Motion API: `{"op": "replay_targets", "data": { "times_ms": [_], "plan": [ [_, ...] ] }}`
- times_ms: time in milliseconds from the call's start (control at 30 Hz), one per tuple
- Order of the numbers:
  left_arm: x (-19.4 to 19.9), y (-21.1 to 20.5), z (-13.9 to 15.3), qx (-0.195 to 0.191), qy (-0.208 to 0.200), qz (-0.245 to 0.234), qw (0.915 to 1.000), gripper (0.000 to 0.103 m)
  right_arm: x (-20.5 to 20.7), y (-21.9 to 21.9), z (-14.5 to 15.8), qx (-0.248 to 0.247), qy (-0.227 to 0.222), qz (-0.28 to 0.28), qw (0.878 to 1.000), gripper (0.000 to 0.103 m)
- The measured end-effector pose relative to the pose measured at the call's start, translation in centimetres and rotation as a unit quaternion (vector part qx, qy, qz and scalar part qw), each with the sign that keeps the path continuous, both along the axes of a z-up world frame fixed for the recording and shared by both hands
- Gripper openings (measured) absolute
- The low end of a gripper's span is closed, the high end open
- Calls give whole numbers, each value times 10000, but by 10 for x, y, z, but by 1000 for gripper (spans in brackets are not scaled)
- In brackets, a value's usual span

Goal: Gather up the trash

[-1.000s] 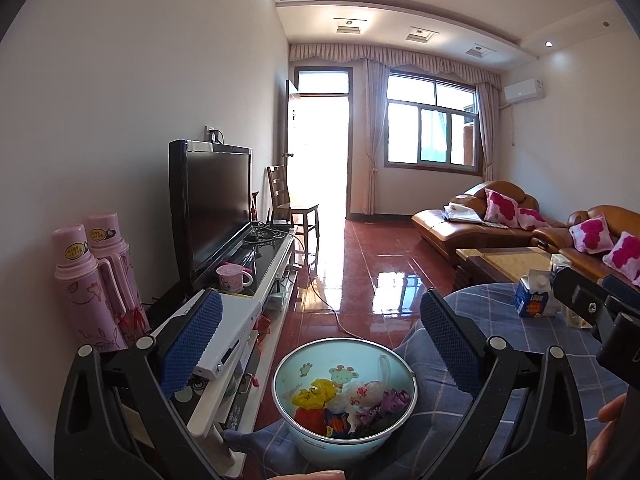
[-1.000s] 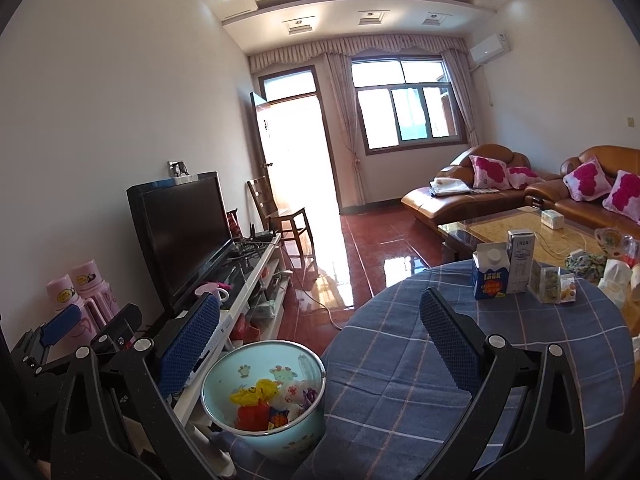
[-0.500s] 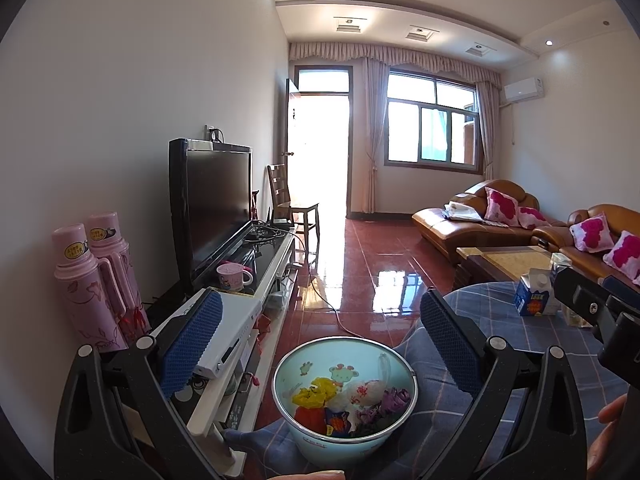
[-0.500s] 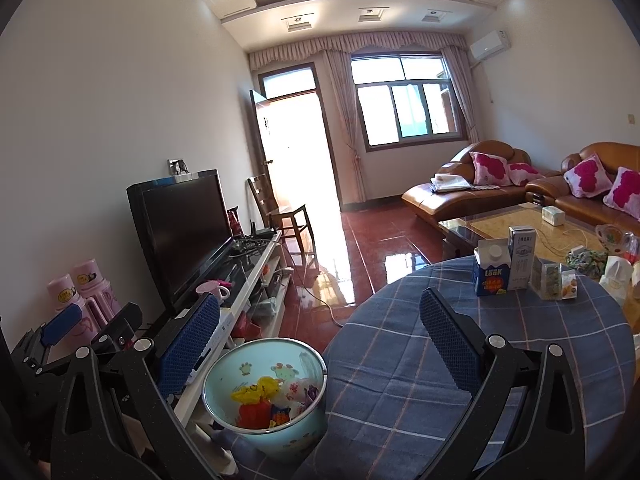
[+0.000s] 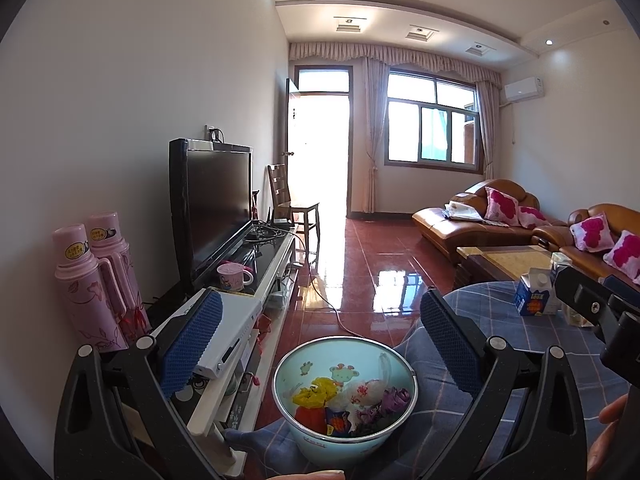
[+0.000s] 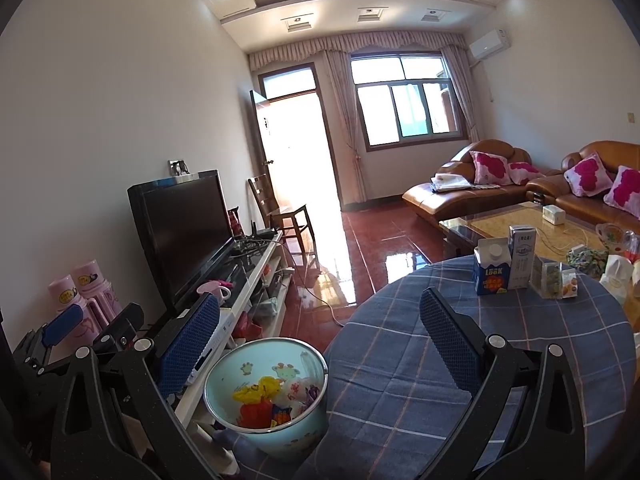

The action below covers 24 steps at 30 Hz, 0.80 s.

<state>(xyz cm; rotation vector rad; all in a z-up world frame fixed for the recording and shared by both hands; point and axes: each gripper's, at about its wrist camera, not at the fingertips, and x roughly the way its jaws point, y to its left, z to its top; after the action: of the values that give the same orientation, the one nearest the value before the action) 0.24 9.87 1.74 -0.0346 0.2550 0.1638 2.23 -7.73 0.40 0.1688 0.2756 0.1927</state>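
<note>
Blue ribbed pads lined both grippers, and each pair of fingers stood spread wide with nothing between them. The left gripper (image 5: 318, 338) hung level over the pale blue trash bin (image 5: 346, 392), which sat at the edge of the round table (image 6: 460, 364) draped in checked cloth, holding crumpled wrappers. The right gripper (image 6: 320, 338) hovered above the cloth, bin at its left. Two pink flasks (image 5: 96, 280) stood beside one television (image 5: 212, 208); two milk cartons (image 6: 506, 258) stood on the table's far side.
</note>
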Motion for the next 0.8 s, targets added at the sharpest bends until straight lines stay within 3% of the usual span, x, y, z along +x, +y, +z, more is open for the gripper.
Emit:
{"op": "replay_targets", "data": {
  "times_ms": [800],
  "plan": [
    [0,-2,-1,75,16,89,9999,97,0,-6,-2,44,41,-15,10000,98]
  ]
}}
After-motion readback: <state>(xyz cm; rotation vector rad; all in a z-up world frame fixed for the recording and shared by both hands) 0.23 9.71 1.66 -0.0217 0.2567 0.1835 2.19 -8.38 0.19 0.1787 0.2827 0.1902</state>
